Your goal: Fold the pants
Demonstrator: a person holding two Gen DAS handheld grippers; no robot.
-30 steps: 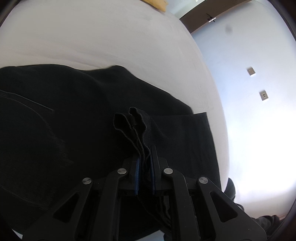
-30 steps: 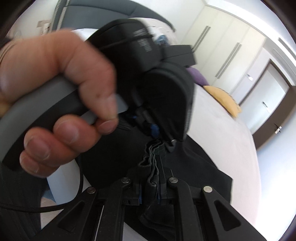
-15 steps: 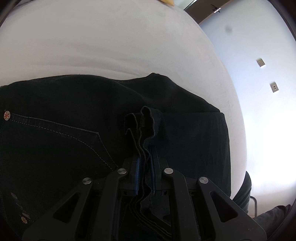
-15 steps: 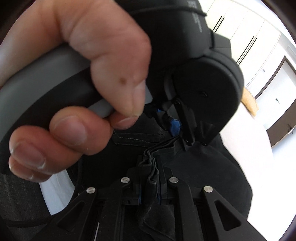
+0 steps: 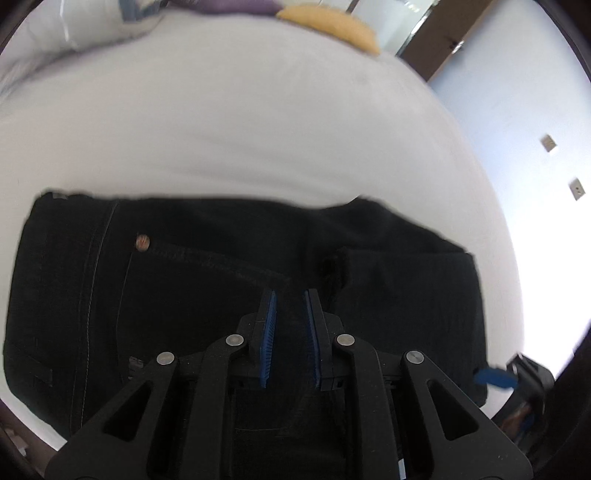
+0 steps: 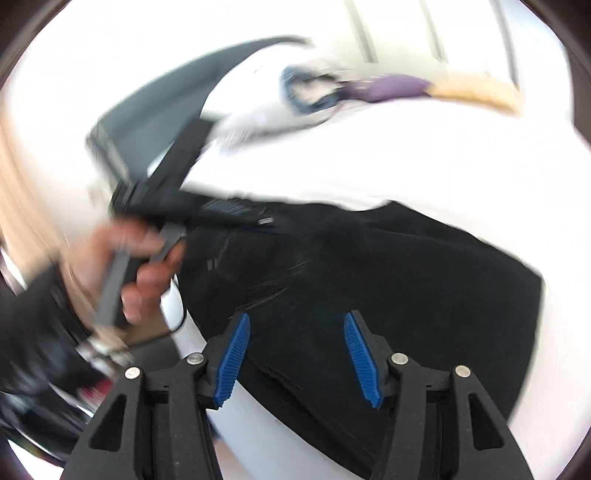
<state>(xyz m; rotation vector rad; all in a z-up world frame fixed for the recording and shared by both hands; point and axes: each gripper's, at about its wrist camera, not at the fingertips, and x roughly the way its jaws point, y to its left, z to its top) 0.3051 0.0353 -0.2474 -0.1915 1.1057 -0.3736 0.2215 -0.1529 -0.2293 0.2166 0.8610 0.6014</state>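
— So where did we have the pants [image 5: 207,295]?

— We had them lying folded and dark on the white bed [image 5: 229,122], near its front edge, a rivet [image 5: 142,242] showing by the pocket seam.

— And our left tongs [image 5: 290,295]?

— Slightly spread just above the cloth, with nothing pinched between the blue pads.

— The right tongs [image 6: 297,321]?

— Spread wide over the pants, also gripping nothing. We saw our left hand [image 6: 140,266] blurred beside them, and a yellow pillow [image 5: 332,26] far up the bed
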